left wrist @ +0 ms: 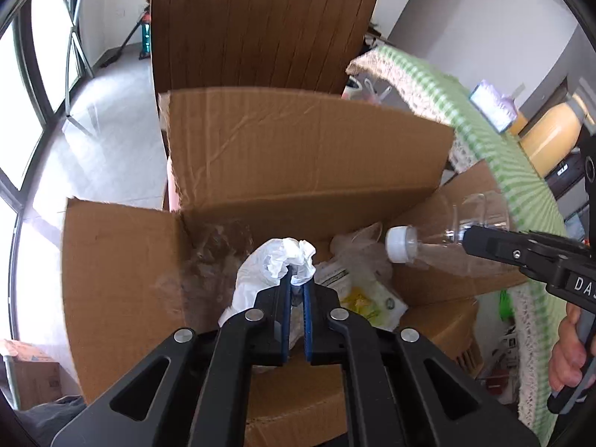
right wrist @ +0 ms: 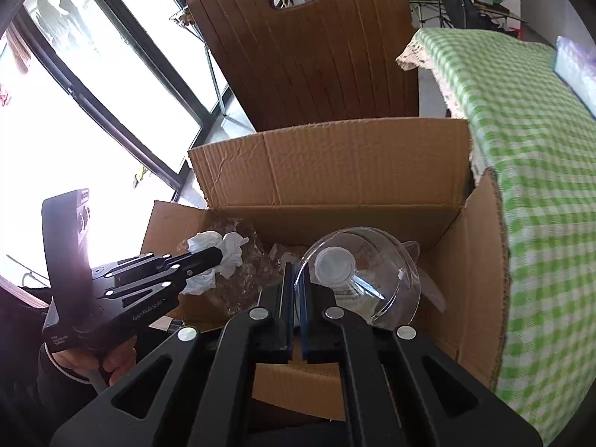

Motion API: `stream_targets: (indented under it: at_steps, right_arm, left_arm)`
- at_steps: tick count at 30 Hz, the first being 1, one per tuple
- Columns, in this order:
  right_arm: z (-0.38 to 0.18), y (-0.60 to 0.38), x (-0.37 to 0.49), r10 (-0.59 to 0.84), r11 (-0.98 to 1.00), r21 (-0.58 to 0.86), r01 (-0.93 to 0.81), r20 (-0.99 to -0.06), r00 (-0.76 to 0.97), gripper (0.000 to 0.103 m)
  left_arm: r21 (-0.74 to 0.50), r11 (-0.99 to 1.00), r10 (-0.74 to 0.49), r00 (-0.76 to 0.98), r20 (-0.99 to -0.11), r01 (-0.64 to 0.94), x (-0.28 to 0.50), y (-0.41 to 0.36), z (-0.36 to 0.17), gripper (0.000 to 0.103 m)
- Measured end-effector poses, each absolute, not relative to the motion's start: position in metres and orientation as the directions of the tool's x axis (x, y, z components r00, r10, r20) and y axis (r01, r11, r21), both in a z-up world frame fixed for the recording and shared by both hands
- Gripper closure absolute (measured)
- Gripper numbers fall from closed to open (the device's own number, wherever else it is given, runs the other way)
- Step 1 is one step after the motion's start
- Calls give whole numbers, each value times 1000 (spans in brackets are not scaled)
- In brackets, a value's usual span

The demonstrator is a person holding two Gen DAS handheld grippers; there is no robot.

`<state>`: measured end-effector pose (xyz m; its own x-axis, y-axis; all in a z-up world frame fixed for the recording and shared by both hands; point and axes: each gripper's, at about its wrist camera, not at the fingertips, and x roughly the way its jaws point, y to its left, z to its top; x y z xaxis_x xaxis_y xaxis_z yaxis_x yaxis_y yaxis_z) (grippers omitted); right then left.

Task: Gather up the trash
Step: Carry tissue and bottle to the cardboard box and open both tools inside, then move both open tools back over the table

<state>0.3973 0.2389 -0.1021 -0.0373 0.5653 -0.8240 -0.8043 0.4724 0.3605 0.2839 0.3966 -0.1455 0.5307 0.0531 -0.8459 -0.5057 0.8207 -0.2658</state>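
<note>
Left gripper (left wrist: pixel 297 279) clamped on crumpled tissue (left wrist: pixel 294 257), right gripper (right wrist: pixel 297 279) clamped on clear bottle (right wrist: pixel 357 279), both held over open box (left wrist: pixel 298 156) with trash inside, chair (left wrist: pixel 260 29) behind, checked cloth (right wrist: pixel 529 149) beside box.

Box (left wrist: pixel 298 156) bottom hidden under litter – pouch (left wrist: pixel 357 290) print blurred – bottle (left wrist: pixel 447 238) base behind right gripper (left wrist: pixel 470 238)

Crumpled white tissue (left wrist: pixel 294 260), bunched and creased, pinched at its near edge, hanging above the open cardboard box (left wrist: pixel 309 156). Clear plastic bottle (left wrist: pixel 447 231), empty, white-capped, lying roughly level with cap toward the tissue, likewise over the box. Box standing flaps-up, already holding wrappers and clear film.
</note>
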Motion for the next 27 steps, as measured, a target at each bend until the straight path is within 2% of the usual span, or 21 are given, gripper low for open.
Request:
stream_targets:
  at_steps: [3, 4, 5, 6, 7, 8, 11, 15, 24, 27]
  right_arm:
    - [-118, 257, 400, 537, 473, 345, -811, -843, -46, 96]
    - [-120, 262, 402, 534, 475, 334, -814, -844, -35, 84]
    - [-119, 262, 400, 531, 479, 323, -816, -847, -24, 64]
    - [-118, 265, 402, 533, 481, 316, -818, -846, -13, 57]
    - [-116, 265, 402, 538, 479, 316, -819, -843, -10, 54]
    - [-113, 265, 402, 541, 477, 317, -820, -841, -10, 54]
    - [-108, 265, 406, 540, 483, 290, -826, -841, 20, 54]
    - [-99, 258, 411, 542, 503, 273, -820, -839, 53, 54]
    - [-94, 249, 404, 526, 498, 251, -830, -848, 60, 52]
    - [-95, 250, 397, 500, 501, 225, -836, -863, 67, 47]
  left_arm:
    - [-267, 817, 40, 512, -858, -511, 290, 400, -163, 97]
    - [-249, 824, 53, 507, -860, -509, 292, 399, -165, 87]
    - [-235, 827, 68, 505, -860, -511, 294, 399, -166, 76]
    - [-242, 821, 76, 519, -851, -518, 293, 400, -165, 48]
    - [-258, 811, 83, 539, -838, -525, 292, 402, -163, 25]
    - [-268, 802, 96, 557, -825, -534, 290, 403, -160, 22]
    - [-282, 799, 93, 572, -815, -531, 289, 409, -152, 18]
    - [-330, 786, 70, 606, -793, -522, 280, 417, -135, 17]
    - [-297, 809, 118, 635, -764, -508, 261, 409, -102, 17]
    - [-295, 810, 118, 632, -766, -508, 258, 406, -100, 17]
